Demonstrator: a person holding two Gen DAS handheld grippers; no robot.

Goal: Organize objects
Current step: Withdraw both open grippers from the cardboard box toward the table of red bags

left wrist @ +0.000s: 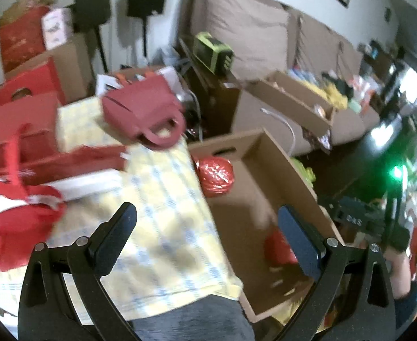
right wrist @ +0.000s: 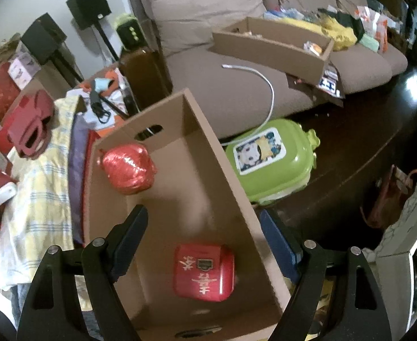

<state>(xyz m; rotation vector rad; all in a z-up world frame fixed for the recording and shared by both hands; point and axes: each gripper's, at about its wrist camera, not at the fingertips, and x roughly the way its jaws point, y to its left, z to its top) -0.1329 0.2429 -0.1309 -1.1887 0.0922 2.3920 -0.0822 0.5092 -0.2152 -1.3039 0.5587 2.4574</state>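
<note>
An open cardboard box [right wrist: 231, 176] [left wrist: 293, 170] holds a shiny red ball-shaped package [right wrist: 127, 169] [left wrist: 215, 174] at its far end and a red tin with gold characters [right wrist: 204, 271] [left wrist: 278, 248] at its near end. My right gripper [right wrist: 205, 241] hangs open above the box, over the tin, nothing between its fingers. My left gripper [left wrist: 207, 228] is open and empty above the edge where the yellow checked cloth [left wrist: 165, 213] meets the box. A dark red handbag [left wrist: 144, 110] [right wrist: 30, 126] lies on the cloth farther back. Red bags and boxes [left wrist: 18, 199] pile up at the left.
A green child's case [right wrist: 271, 159] lies on the dark floor right of the box. Behind it stands a brown sofa [right wrist: 236, 79] with a second cardboard box [right wrist: 273, 48] and clutter. Black speakers on stands [right wrist: 89, 5] and a dark cabinet [right wrist: 143, 76] stand at the back left.
</note>
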